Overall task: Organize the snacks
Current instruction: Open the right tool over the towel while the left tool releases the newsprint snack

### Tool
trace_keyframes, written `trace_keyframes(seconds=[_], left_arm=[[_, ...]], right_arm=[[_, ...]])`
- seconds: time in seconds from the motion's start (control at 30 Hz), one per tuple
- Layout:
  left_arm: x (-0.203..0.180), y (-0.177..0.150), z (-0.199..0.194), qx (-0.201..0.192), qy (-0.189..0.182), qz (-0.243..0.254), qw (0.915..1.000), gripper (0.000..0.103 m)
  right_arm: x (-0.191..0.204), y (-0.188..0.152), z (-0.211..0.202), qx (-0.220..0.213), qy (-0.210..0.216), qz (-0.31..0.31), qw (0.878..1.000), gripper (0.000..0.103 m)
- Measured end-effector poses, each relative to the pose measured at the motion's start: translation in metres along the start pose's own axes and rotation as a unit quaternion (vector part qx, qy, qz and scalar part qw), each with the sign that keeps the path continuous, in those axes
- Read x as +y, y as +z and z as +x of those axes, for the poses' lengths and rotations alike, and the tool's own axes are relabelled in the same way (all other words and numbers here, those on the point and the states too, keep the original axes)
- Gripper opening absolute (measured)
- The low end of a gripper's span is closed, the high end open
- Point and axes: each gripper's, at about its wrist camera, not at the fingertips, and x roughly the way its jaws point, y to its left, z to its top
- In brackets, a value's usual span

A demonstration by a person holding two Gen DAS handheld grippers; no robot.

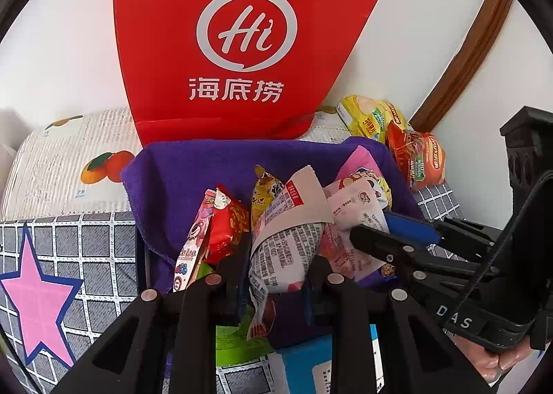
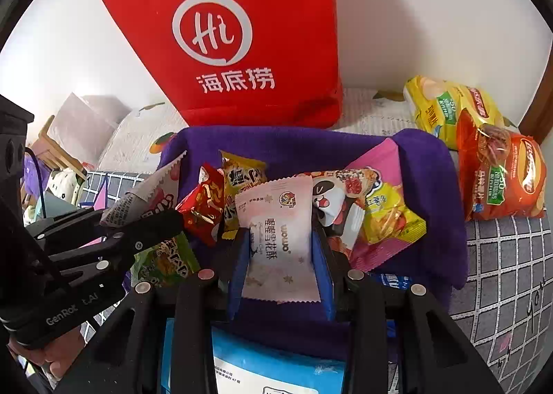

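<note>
Two grippers: both down among the snacks, each clamped on a packet.
Left gripper (image 1: 276,276): jaws clenched on a white packet with grey print (image 1: 287,248), which stands crumpled between the black fingers; its lower end hangs below them.
Right gripper (image 2: 280,255): blue pads pressed on either side of a pale pink packet (image 2: 276,238), upright, zigzag lower edge showing under the pads.
Hand (image 1: 497,364): fingers seen low right in the left view, wrapped around the right gripper's handle.
Blue box (image 2: 269,363): nearest, under both grippers, white label on it, partly covered by cloth.
Purple cloth (image 1: 193,172): draped over the box rim; the loose snacks lie on it.
Snack heap: red packet (image 2: 204,207) and yellow packet (image 2: 242,176) leaning together to the left of the pale pink packet; green packet (image 2: 162,262) lower left; panda-print packet (image 2: 328,200) and a yellow one with chips pictured (image 2: 390,221) to the right, on a pink bag (image 2: 376,162).
Checked sheet (image 2: 501,255): grey with white grid, around the box; pink star (image 1: 38,297) on it at left.
Chip bags: orange bag (image 2: 508,179) and yellow bag (image 2: 446,107) on the sheet, right of the cloth, touching each other.
Fruit-print carton (image 1: 69,162): behind the cloth, printed with oranges.
Red bag (image 1: 242,41): farthest, standing against the white wall, white "Hi" logo.
</note>
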Motion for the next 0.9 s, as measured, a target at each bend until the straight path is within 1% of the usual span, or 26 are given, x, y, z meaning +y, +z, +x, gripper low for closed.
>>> trace_keyframes(seconds=[0.13,0.23,0.37,0.77,0.9], left_arm=[[0.001,0.0,0.002,0.003,0.001,-0.002,1.0,0.023],[0.001,-0.001,0.003,0.006,-0.003,-0.002,1.0,0.023],[0.0,-0.001,0.004,0.008,-0.005,0.0,1.0,0.023],[0.001,-0.002,0.013,0.024,0.007,-0.001,0.9997,0.023],[0.0,-0.003,0.015,0.026,0.007,0.003,0.9996,0.023]], right_arm=[[0.0,-0.001,0.004,0.006,-0.002,0.0,1.0,0.037],[-0.002,-0.001,0.006,0.009,-0.002,0.004,1.0,0.041],[-0.001,0.0,0.004,0.001,-0.005,0.003,1.0,0.054],[-0.002,0.0,-0.017,-0.024,0.003,0.0,1.0,0.056],[-0.003,0.0,-0.024,-0.034,0.003,0.001,0.999,0.059]])
